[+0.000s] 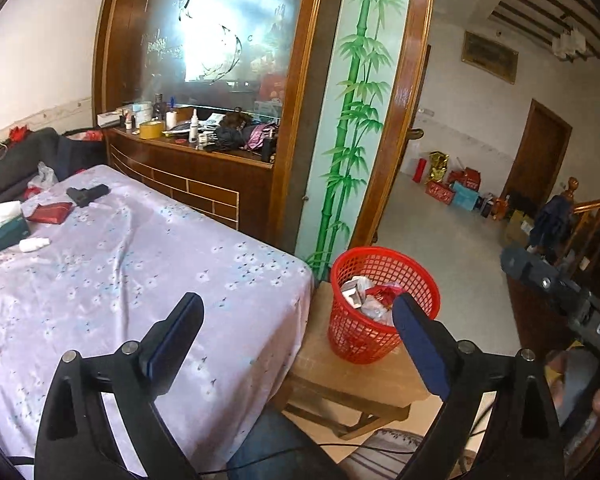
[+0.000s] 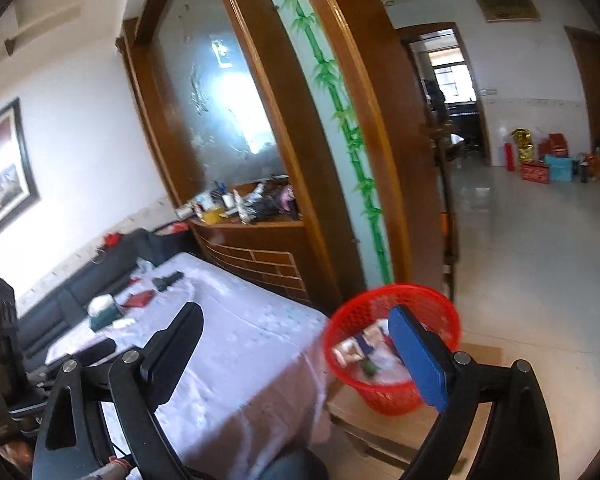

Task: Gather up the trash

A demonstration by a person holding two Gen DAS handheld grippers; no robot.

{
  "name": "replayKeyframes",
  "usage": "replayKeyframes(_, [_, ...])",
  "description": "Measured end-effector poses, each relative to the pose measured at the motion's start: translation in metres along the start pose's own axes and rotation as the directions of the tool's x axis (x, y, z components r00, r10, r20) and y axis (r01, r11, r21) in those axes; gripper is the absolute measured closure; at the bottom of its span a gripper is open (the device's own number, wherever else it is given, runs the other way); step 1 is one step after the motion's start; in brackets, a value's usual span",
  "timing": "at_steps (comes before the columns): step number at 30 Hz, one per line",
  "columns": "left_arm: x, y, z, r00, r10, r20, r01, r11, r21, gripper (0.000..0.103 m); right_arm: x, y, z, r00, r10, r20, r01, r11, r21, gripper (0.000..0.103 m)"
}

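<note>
Left gripper (image 1: 298, 314) and right gripper (image 2: 296, 326) gape empty; basket (image 1: 380, 344) at two o'clock holds trash (image 1: 370, 298).

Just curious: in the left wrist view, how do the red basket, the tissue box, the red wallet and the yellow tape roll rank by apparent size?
1. Red basket, nearest the camera
2. Tissue box
3. Red wallet, close to the box
4. Tape roll, farthest away

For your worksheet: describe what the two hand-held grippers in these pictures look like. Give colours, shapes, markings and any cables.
Both the left gripper and the right gripper have black angular frames with silver round bolts at the joints. Their fingers are flat black bars faced with blue pads. A thin dark cable trails below the left one. Seen from the left camera, the right gripper's black body carries white letters "DAS".
</note>
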State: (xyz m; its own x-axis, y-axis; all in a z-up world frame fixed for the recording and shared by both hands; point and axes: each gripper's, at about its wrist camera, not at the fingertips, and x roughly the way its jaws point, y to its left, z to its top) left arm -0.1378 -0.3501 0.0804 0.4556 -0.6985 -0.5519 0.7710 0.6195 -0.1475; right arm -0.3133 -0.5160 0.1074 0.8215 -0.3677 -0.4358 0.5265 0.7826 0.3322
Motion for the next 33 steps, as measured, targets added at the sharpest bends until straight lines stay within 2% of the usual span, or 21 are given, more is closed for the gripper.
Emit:
replayKeyframes(4, [-0.01,-0.006,-0.001,0.999,0.038,0.007,-0.038,0.999,0.02,0.009,-0.014,0.003,-0.004,0.994,-0.103,-0.028,0.101,0.993,-0.055,0.004])
replayKeyframes(7, [-0.017,-0.012,-0.002,0.999,0.053,0.014,-0.053,0.998,0.043,0.009,-0.025,0.0,-0.005,0.989,-0.148,-0.022,0.146,0.987,-0.071,0.001])
replayKeyframes(13, [-0.022,-0.017,-0.002,0.998,0.061,0.014,-0.061,0.997,0.054,0.009,-0.036,-0.012,-0.006,0.986,-0.167,-0.024,0.166,0.985,-0.053,0.001])
replayKeyframes(33, [-0.017,-0.024,-0.003,0.998,0.063,-0.014,-0.062,0.995,0.075,0.008,-0.037,-0.012,-0.008,0.984,-0.175,-0.035,0.174,0.984,-0.047,0.001])
